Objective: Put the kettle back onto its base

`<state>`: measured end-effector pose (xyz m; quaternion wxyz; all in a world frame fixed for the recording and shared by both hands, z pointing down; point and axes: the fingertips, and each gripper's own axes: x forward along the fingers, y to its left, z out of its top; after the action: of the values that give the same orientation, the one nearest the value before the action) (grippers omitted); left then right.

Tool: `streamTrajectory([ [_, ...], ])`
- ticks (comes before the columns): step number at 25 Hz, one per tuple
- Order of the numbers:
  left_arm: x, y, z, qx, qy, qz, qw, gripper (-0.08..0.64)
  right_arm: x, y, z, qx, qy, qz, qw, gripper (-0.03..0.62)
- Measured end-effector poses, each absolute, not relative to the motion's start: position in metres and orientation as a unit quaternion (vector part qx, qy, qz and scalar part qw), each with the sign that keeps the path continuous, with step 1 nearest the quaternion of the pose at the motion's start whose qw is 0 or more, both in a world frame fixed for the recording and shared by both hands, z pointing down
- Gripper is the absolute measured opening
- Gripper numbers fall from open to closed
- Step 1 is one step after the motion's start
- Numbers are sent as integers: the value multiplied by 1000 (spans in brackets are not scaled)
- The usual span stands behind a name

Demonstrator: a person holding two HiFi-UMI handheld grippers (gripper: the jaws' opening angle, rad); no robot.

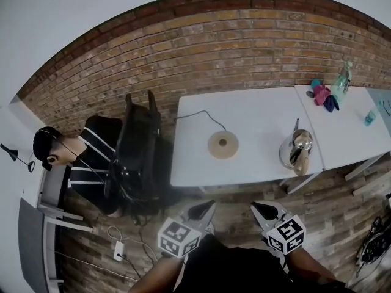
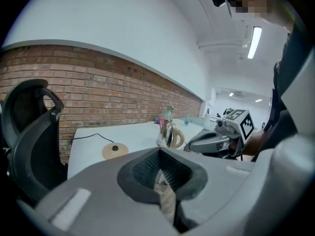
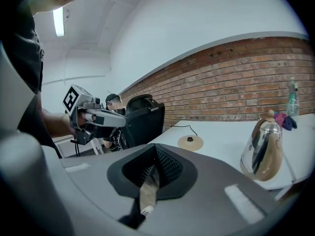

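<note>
Since neither gripper has the kettle [image 1: 295,149] yet — set up the grab

Both grippers are clenched on nothing: left gripper [image 1: 206,207] and right gripper [image 1: 259,207] sit at bottom centre of the head view, short of the table [image 1: 256,112]. The kettle stands upright right of centre, near the table's front edge, well apart from the base [image 1: 223,144] at mid-frame. Open the right jaws before you reach, take the tan handle [image 1: 300,163] squarely, lift straight, keep it level. Come down over the base's centre pin — watch the cord [image 1: 197,113] behind it.
</note>
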<state>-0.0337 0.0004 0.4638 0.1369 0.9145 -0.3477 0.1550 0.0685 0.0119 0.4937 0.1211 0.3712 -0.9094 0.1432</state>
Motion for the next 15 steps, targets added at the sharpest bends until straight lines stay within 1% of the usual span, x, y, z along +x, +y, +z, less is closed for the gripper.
streamTrajectory([
  [15,-112,-101,471,935,-283,157,143,2,-16,-84,494,436,-874,151,150,28],
])
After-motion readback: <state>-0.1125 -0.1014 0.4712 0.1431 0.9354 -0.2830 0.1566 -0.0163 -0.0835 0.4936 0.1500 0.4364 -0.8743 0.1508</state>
